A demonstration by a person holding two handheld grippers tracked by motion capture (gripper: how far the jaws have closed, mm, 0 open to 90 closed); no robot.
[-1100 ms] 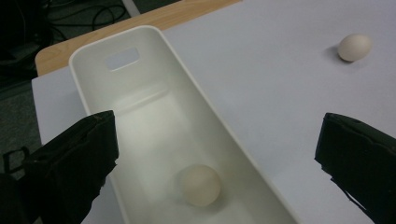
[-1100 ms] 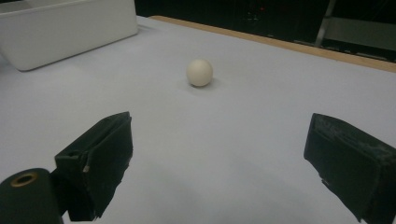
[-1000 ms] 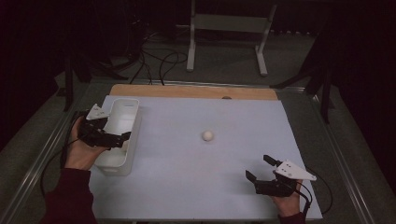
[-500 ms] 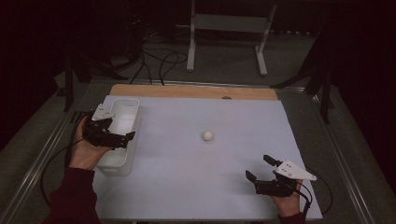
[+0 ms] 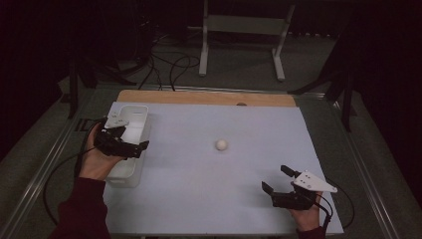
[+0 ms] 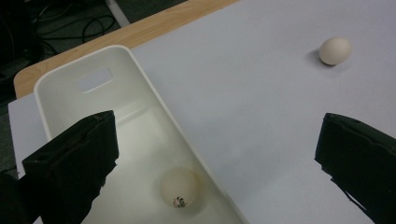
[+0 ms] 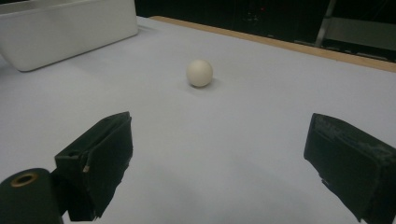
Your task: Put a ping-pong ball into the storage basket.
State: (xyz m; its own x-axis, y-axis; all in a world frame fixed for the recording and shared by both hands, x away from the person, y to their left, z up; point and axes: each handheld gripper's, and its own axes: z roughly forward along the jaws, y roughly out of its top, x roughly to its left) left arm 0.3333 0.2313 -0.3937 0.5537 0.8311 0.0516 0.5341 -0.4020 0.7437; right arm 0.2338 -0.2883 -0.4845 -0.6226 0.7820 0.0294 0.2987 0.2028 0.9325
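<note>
Clearly, the left hand-held gripper (image 5: 130,145) hovered over the white bin (image 5: 141,111) at the left side of the desk (image 5: 199,189), with its jaws spread wide and holding nothing. In the left gripper view, a ping-pong ball (image 6: 180,187) with a small printed mark lay on the floor of the bin, close to its long right wall, just below and between the two black jaws. The bin had its long axis running away from the person, toward the wooden far edge of the desk.

The right hand-held gripper (image 5: 275,180) rested low near the front right corner, also wide open and empty. Its jaws pointed toward the second white ball (image 5: 221,145), which lay alone on the pale sheet near the middle of the desk, well apart from both grippers and from the bin. In the right gripper view this ball (image 7: 199,73) sat straight ahead, a little left of the middle line between the jaws.

I judged that the free ball was the next thing to collect. It lay forward and to the left of the right gripper, and to the right of the left one. The right gripper was already aimed at it, so a straight push forward would probably bring the jaws around it.
</note>
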